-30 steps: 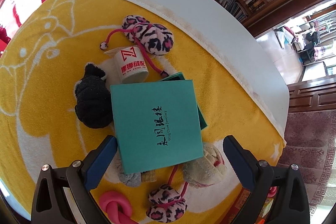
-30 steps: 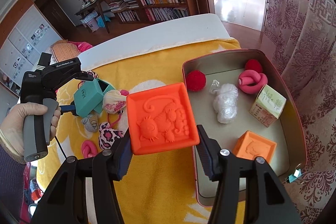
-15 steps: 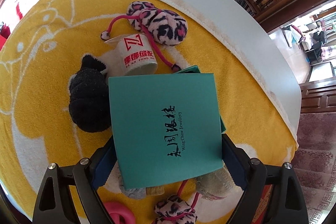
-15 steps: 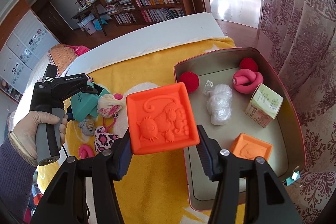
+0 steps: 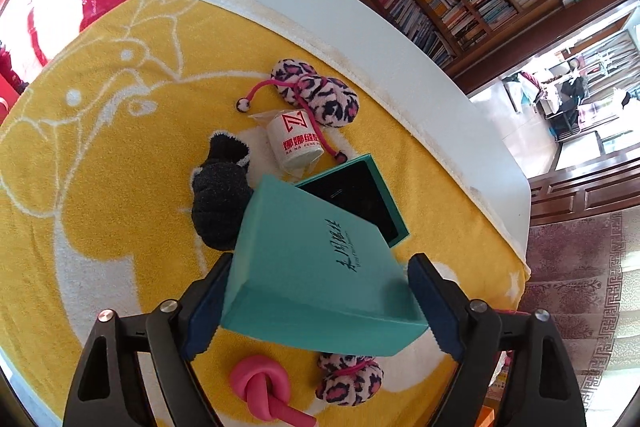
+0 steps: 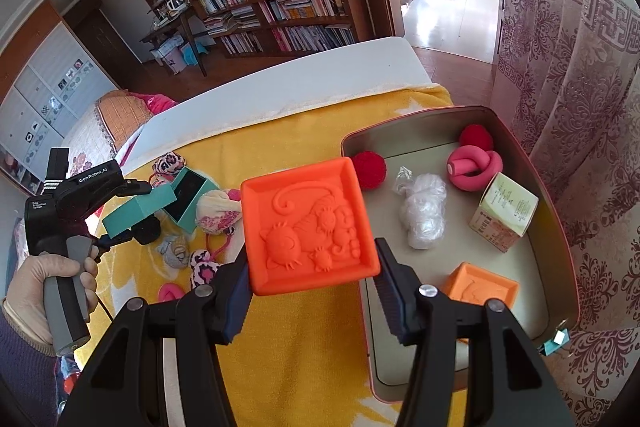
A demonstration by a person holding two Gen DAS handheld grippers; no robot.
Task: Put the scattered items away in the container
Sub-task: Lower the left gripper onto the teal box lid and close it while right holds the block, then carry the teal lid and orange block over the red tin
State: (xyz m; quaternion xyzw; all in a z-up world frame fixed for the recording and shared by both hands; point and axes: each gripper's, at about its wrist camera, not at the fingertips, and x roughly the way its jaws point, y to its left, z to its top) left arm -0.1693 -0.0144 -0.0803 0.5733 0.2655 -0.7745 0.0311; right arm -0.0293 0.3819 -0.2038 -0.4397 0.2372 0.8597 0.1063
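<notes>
We see the yellow blanket (image 6: 304, 347) covering most of the table, plush with white line patterns. On its right side sits the container (image 6: 560, 227), a shallow metal tin with rounded corners, its long side running away from us in the right wrist view. Inside lie a small orange block (image 6: 482, 287), a printed carton (image 6: 504, 215), a knotted pink foam tube (image 6: 474, 167), a crumpled clear plastic wad (image 6: 422, 215) and two fuzzy red balls (image 6: 370, 171).

The right gripper (image 6: 312, 291) points steeply down over the blanket just beside the tin's near left edge. It is clenched on the large orange block (image 6: 308, 227), a soft-looking square with raised cartoon animals, its embossed face turned up toward the camera.

Our left hand (image 6: 52, 275), gloved, with a dark sleeve, grips its handle at the blanket's left side. The left gripper (image 5: 320, 291) also points steeply down; its jaws are closing, with the teal lid (image 5: 316, 267) grasped between the pads, tilted, lifted clear of the open teal box (image 5: 360, 195) with a dark lining.

Around it lie a black knitted sock (image 5: 218, 203), leopard-print plush pompoms (image 5: 320, 95) on a pink cord, a white tape roll (image 5: 298, 145) with red lettering and another pink knot (image 5: 262, 387).
</notes>
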